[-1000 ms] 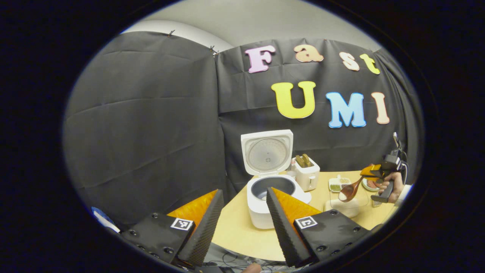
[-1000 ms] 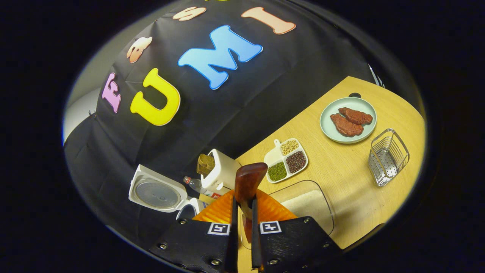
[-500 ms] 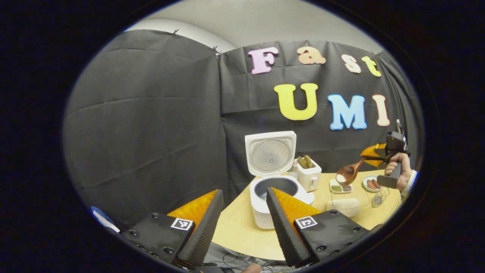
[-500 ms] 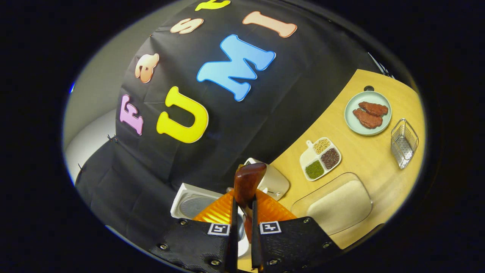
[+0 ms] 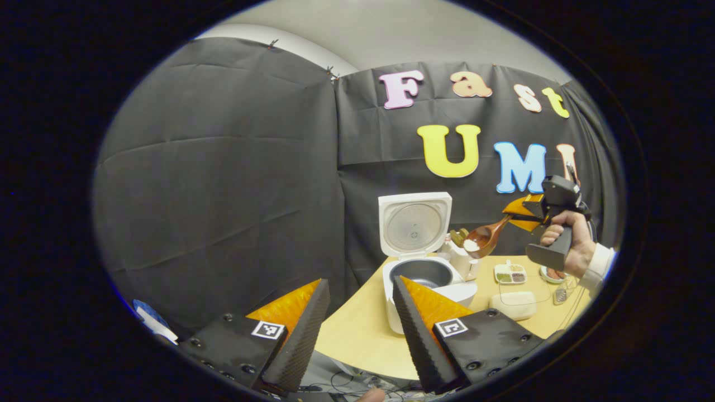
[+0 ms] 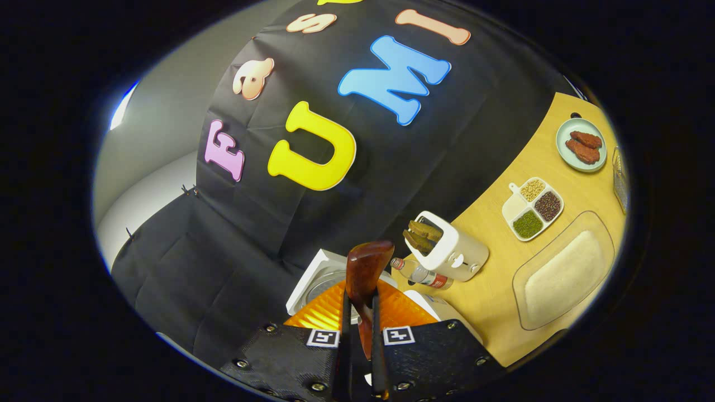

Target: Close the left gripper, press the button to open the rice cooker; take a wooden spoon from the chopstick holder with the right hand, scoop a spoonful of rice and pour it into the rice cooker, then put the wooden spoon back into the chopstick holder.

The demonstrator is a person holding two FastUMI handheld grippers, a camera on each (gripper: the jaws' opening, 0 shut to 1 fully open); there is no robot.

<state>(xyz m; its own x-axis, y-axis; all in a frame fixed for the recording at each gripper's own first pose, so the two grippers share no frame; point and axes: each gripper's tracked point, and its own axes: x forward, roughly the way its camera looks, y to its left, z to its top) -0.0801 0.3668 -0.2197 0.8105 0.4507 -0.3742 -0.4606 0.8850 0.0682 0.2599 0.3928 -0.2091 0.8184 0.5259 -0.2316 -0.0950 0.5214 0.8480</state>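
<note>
Above the open rice cooker point(image 5: 420, 273), you carry a loaded wooden spoon point(image 5: 485, 238).

Your right hand-held gripper point(image 6: 357, 335) pinches the handle; keep the bowl level until it is over the pot, then tip slowly. Your left hand-held gripper point(image 5: 357, 312) is spread, idle. Rice tray point(image 6: 564, 273) sits well apart. No label is readable; the fingers carry square markers.

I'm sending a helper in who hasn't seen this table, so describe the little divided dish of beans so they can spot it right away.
Start at the white rice cooker with its lid up, then pass the white toaster beside it. Just beyond, on the wooden table, lies the divided dish, next to the clear rice container. It alone has three compartments: pale, dark reddish and green beans.
</note>
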